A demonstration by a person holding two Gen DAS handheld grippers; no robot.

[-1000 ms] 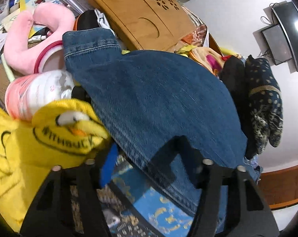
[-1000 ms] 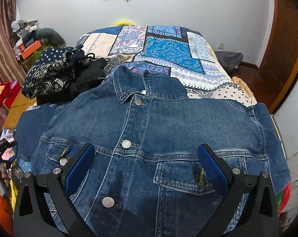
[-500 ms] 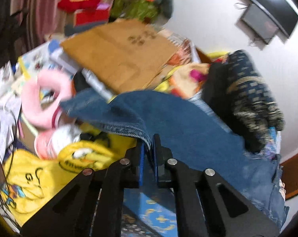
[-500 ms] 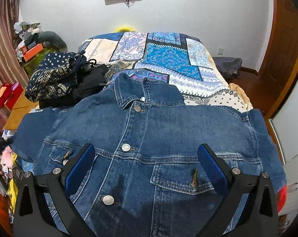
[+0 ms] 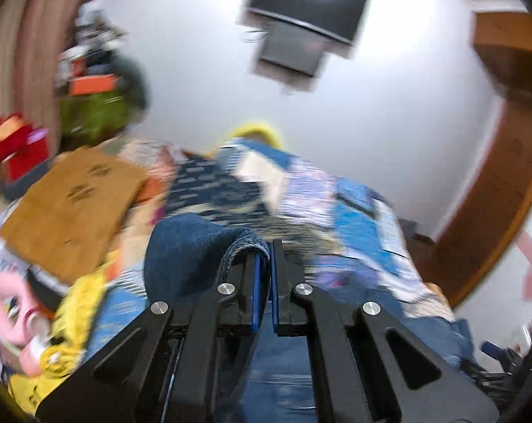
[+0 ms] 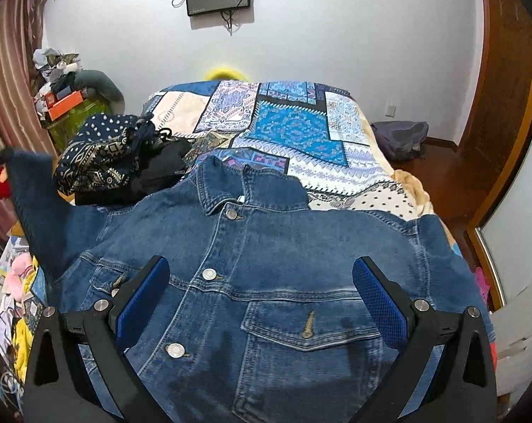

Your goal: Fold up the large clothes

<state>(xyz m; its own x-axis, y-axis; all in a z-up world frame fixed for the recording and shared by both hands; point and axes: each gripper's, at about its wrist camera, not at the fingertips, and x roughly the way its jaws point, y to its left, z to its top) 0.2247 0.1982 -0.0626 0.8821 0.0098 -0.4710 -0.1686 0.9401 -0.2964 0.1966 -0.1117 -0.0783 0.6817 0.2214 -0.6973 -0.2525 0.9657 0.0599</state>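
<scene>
Left claw [image 5: 263, 264] is clamped tight on a denim fold, the jacket's sleeve [image 5: 181, 253], which bulges up left of the fingers mid-frame. Right claw [image 6: 260, 298] is spread wide with nothing in it, hovering over the chest of the denim jacket [image 6: 266, 246].

The jacket lies front-up, buttoned, across the near end of the bed [image 6: 301, 134] and fills the lower half of the right wrist view, collar toward the top.

Step in hand, as I read it: fold the sleeve in across the front.
- Carry the cuff inward over the chest and lay it flat along the body, not bunched.
- Keep the lift low so the shoulder seam doesn't drag the body out of square.
- The right claw could pin the chest panel near the button line [image 6: 209, 274] while the sleeve comes over.
- Let go only once the cuff is lying on denim.

View differences:
- Right wrist: whole jacket layout, the raised sleeve at mid-left edge, and a dark patterned clothes pile [image 6: 107, 155] left of the collar. The left claw itself isn't clear there.
- Left wrist: the actual pinch, close up, but heavily blurred; the jacket body is barely visible at the bottom. It also shows a wooden board [image 5: 72, 204] at left, not visible from the right.
</scene>
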